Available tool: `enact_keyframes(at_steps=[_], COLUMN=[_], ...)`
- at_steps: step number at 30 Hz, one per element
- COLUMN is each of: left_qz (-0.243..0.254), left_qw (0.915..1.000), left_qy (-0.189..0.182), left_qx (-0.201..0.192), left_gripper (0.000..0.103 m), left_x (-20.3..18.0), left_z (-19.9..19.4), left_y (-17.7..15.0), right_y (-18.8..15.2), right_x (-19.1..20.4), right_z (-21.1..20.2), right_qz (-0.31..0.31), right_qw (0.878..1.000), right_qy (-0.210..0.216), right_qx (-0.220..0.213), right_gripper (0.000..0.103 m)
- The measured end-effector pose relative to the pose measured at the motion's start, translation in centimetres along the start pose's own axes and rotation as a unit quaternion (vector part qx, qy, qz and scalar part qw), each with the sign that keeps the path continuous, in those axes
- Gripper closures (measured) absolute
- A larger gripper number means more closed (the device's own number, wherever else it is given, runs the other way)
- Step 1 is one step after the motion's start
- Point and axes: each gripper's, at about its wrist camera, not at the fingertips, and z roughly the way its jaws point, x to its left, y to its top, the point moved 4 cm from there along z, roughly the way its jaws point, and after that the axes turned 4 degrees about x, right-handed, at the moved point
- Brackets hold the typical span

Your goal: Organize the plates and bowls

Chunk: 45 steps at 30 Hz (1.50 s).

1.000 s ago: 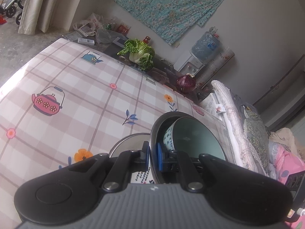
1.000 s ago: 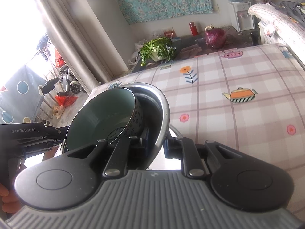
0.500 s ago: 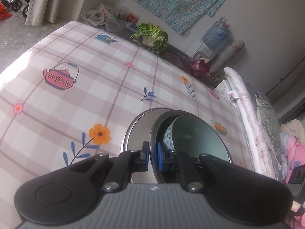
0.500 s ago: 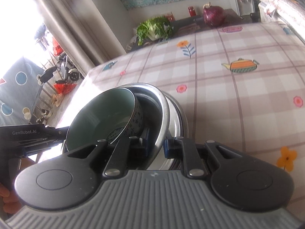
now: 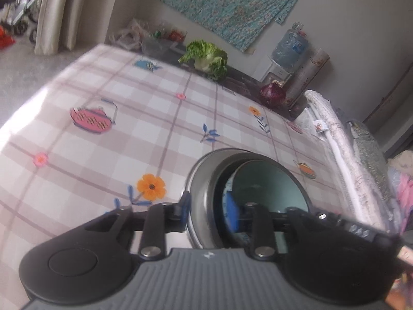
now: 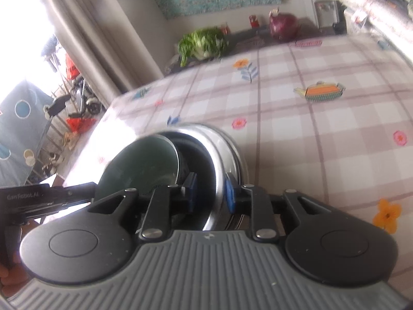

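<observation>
Checked pink-and-white oilcloth covers the table, printed with teapots and flowers, and fills most of both views. On it near the front edge sits a stack of steel bowls, and inside the top one a smaller teal-lined ceramic bowl leans tilted against the steel wall.

Only the left wrist view shows the water dispenser bottle by the far wall and the rolled bedding along the table's right side. Only the right wrist view shows the bright doorway with the curtain, the second steel rim nested under the top bowl, and the other gripper's black arm reaching in from the left.

Both views share the cabbage and the red onion on the dark shelf beyond the table.

The left gripper has just been opening: its blue pads stand clear on either side of the steel rim, which passes between them without being pinched. The right gripper has likewise just been opening, and its pads straddle the opposite rim with a visible gap on each side.
</observation>
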Motion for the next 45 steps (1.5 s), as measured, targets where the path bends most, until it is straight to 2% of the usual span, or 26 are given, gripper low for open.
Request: enact_keyframes(at_steps=[1, 2, 3, 4, 7, 8, 9, 12, 14, 16, 21, 24, 27, 28, 33, 35, 38, 45], left_qz=[0.007, 0.017, 0.029, 0.041, 0.067, 0.076, 0.084, 0.106, 0.113, 0.118, 0.131, 0.143, 0.170, 0.172, 0.149, 0.135, 0.138, 0.134], left_qw=[0.9999, 0.9997, 0.9992, 0.9984, 0.9954, 0.9941, 0.9925, 0.9872, 0.9851, 0.9837, 0.9809, 0.9743, 0.9566, 0.9553, 0.9776, 0.9830, 0.9820, 0.9710], left_qy=[0.008, 0.017, 0.027, 0.038, 0.064, 0.072, 0.082, 0.107, 0.116, 0.122, 0.128, 0.146, 0.193, 0.200, 0.127, 0.107, 0.116, 0.184], left_qx=[-0.004, -0.007, -0.008, -0.010, -0.022, -0.029, -0.036, -0.053, -0.056, -0.059, -0.065, -0.095, -0.137, -0.134, -0.079, -0.064, -0.055, -0.071], left_gripper=[0.049, 0.044, 0.042, 0.041, 0.027, 0.022, 0.019, 0.012, 0.009, 0.007, 0.005, 0.005, 0.005, 0.005, 0.002, 0.000, 0.000, 0.000], left_x=[-0.2, -0.5, -0.8, -1.2, -2.1, -2.4, -2.7, -3.4, -3.7, -3.8, -4.0, -3.9, -4.0, -4.0, -5.2, -5.7, -6.4, -6.2], left_z=[-0.4, -0.8, -1.1, -1.4, -2.6, -3.0, -3.5, -4.6, -5.0, -5.2, -5.2, -5.0, -4.7, -4.7, -5.8, -6.5, -7.3, -7.8], left_y=[-0.1, -0.2, -0.4, -0.6, -1.4, -1.6, -1.8, -2.2, -2.5, -2.9, -4.0, -4.8, -6.2, -6.9, -9.9, -10.5, -10.7, -9.9], right_y=[0.3, 0.4, 0.5, 0.6, 0.4, 0.3, 0.0, -0.9, -1.5, -2.2, -4.3, -5.3, -6.0, -6.2, -7.6, -8.1, -8.9, -9.6], right_x=[-0.2, -0.3, -0.5, -0.7, -1.1, -1.1, -1.2, -0.8, -0.4, 0.0, 1.6, 2.7, 3.4, 3.5, 4.0, 4.1, 4.2, 5.3], right_z=[-0.4, -0.9, -1.5, -2.1, -3.9, -4.5, -5.1, -7.2, -8.4, -9.3, -10.7, -11.4, -11.8, -11.8, -12.0, -12.1, -12.5, -13.5], right_qz=[0.002, 0.005, 0.009, 0.013, 0.024, 0.025, 0.025, 0.010, -0.004, -0.011, -0.031, -0.047, -0.055, -0.058, -0.072, -0.070, -0.064, -0.086], right_qw=[1.000, 1.000, 1.000, 0.999, 0.998, 0.998, 0.998, 0.997, 0.997, 0.997, 0.997, 0.996, 0.996, 0.996, 0.994, 0.994, 0.994, 0.991], right_qy=[0.002, 0.003, 0.006, 0.012, 0.024, 0.024, 0.024, 0.021, 0.013, 0.007, 0.013, 0.014, 0.007, 0.003, -0.030, -0.044, -0.058, -0.079], right_qx=[-0.009, -0.018, -0.026, -0.033, -0.049, -0.052, -0.056, -0.067, -0.070, -0.073, -0.068, -0.070, -0.071, -0.071, -0.072, -0.069, -0.063, -0.062], right_gripper=[0.075, 0.067, 0.054, 0.049, 0.043, 0.038, 0.031, 0.022, 0.020, 0.014, 0.003, 0.001, 0.001, 0.001, 0.001, 0.001, 0.001, 0.001])
